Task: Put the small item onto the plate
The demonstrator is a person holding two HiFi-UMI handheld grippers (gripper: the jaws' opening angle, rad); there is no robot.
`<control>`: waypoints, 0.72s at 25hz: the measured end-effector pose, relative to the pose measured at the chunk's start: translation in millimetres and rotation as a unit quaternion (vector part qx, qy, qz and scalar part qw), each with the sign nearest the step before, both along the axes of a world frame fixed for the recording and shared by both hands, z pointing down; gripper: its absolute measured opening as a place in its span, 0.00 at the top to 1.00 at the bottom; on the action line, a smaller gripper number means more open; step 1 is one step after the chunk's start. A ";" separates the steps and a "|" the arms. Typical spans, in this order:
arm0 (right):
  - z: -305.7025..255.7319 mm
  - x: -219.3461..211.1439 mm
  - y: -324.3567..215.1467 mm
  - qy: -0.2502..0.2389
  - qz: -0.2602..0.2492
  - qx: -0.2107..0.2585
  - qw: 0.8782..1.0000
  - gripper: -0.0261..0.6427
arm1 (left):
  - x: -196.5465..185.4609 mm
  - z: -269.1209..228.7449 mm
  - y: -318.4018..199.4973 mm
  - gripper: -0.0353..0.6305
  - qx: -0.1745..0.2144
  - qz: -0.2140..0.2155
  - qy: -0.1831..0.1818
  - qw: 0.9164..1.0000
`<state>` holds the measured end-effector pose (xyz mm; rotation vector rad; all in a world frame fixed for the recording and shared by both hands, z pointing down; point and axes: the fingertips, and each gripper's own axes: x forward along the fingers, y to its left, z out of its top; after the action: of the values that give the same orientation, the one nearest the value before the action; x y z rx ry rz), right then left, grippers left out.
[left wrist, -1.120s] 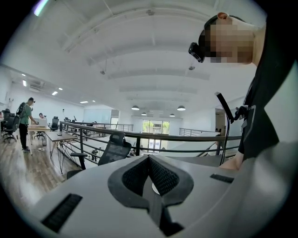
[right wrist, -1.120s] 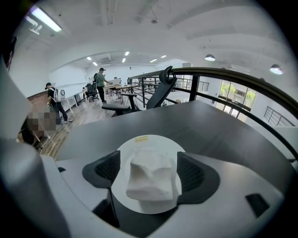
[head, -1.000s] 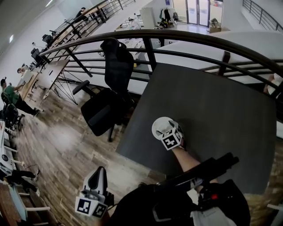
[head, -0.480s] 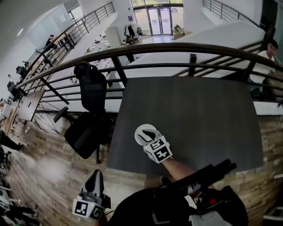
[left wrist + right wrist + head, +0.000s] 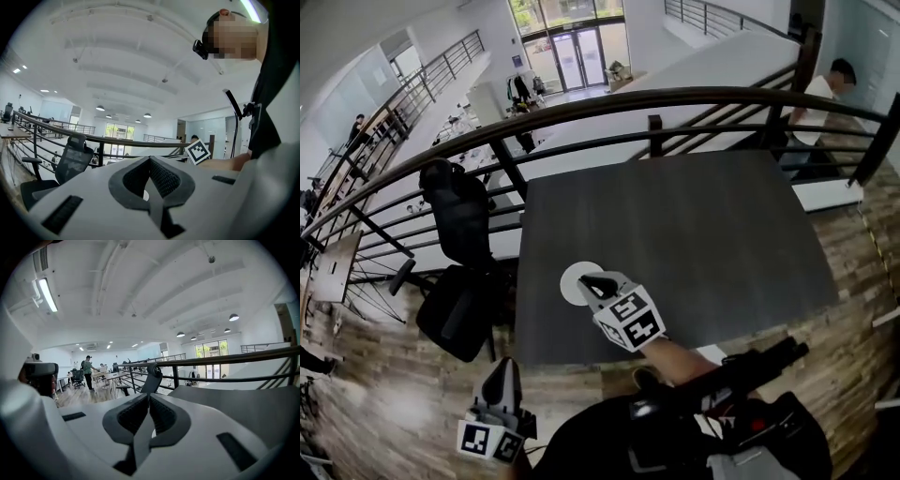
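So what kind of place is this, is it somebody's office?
Most likely a big open office, seen from an upper floor. There's a black office chair beside a dark table, a curved railing behind them, and rows of desks with people working farther off.

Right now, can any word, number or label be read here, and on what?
No readable words, numbers or brands in any view.
On the right cube, part of the right gripper: black-and-white square patterns, not letters.
On the left cube, part of the left gripper: the same.
Around the far glass doors: any signs are too small to read.
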<state>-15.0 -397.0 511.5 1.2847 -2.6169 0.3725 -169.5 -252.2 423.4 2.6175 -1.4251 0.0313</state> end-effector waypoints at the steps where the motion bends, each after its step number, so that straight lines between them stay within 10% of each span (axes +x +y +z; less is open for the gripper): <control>1: -4.2 -1.0 2.7 0.001 0.000 0.004 1.000 0.94 | 0.1 1.8 -0.1 0.94 0.001 0.008 0.001 1.000; 18: -60.4 27.8 65.1 -0.021 0.076 0.052 0.996 0.96 | 26.9 -6.9 9.3 0.94 0.013 0.108 0.043 0.993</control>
<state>12.8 -332.0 451.1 1.5308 -2.6121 0.2935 -142.6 -242.9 416.5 2.7455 -1.1171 -0.0737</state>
